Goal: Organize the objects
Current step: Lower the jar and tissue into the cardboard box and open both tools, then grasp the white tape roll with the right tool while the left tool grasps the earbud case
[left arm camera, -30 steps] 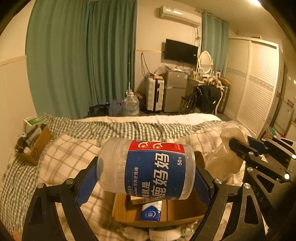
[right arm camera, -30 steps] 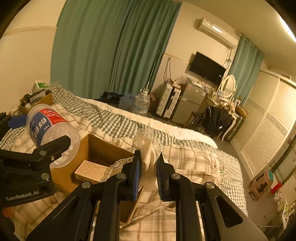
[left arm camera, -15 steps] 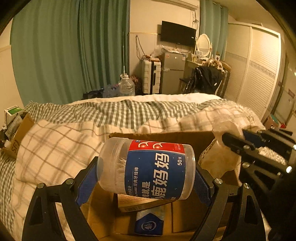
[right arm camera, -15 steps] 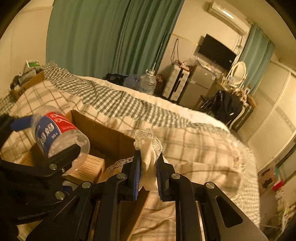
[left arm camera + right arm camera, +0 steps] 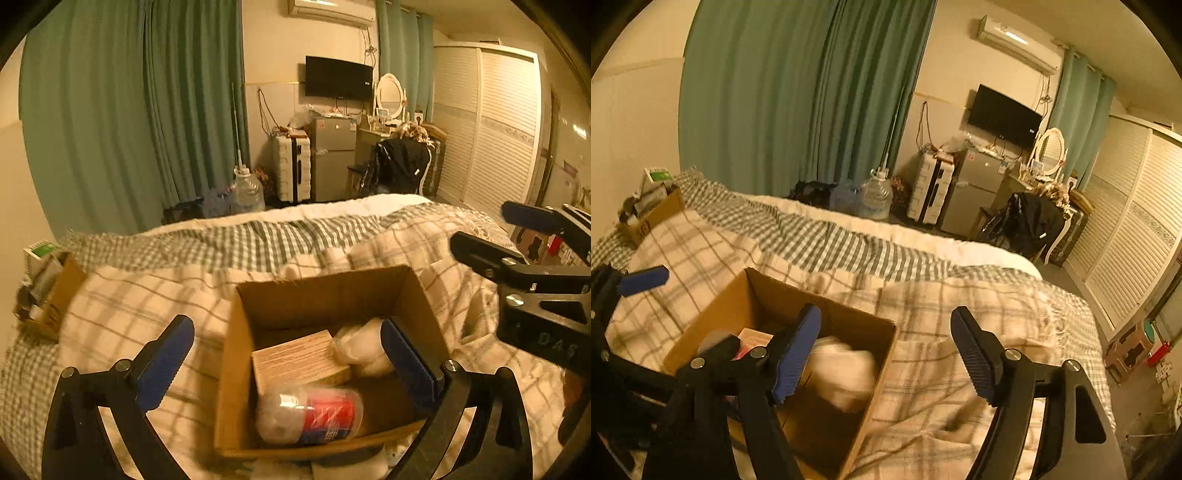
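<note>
Now, through my left wrist view, the plastic jar (image 5: 309, 414) lies on its side at the near end of the cardboard box (image 5: 321, 291), light, smooth and likely slippery, best taken across its round body, while my left claw (image 5: 288, 360) hangs wide and empty above it. From my right wrist view, the soft white cloth (image 5: 846, 373) sits crumpled in the box's right part, and my right claw (image 5: 886, 354) gapes wide, holding nothing.

A bed (image 5: 229, 243) carries everything here, spread with a cream plaid blanket (image 5: 960, 317) over a green checked sheet (image 5: 280, 240). An open cardboard box (image 5: 325, 291) sits directly on the blanket. A smaller cluttered carton (image 5: 652, 216) rests near the bed's far left corner.
</note>
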`<state>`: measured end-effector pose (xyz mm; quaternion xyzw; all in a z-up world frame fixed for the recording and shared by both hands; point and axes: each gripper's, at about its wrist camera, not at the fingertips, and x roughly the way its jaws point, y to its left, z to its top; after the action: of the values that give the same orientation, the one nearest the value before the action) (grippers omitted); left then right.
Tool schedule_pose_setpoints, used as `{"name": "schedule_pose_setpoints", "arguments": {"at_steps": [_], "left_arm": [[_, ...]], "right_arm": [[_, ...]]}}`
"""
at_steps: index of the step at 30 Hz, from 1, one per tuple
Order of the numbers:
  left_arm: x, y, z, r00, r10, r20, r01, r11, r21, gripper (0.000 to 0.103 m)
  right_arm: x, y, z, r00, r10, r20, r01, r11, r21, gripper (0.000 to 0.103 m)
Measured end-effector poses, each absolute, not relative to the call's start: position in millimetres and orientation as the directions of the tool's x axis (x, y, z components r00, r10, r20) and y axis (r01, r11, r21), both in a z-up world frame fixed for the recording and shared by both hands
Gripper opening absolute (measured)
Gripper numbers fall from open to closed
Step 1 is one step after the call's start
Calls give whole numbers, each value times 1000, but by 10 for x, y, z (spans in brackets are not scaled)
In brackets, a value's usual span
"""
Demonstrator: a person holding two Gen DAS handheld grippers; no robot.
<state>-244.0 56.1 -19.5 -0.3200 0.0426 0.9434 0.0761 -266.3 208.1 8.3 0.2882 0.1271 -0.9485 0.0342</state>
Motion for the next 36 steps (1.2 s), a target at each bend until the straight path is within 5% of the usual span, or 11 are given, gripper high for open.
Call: {"name": "schedule_pose_setpoints", "arguments": {"at_steps": [16, 36], "left_arm": [[-1240, 93, 382, -812, 59, -581, -100, -994, 40, 103], [-914, -154, -501, -781, -27, -623, -8, -999, 54, 103]], "right_arm": [[-1088, 2153, 919, -875, 11, -485, 123, -961, -246, 91], [-1049, 1848, -470, -740, 37, -671, 133, -971, -199, 91]]}}
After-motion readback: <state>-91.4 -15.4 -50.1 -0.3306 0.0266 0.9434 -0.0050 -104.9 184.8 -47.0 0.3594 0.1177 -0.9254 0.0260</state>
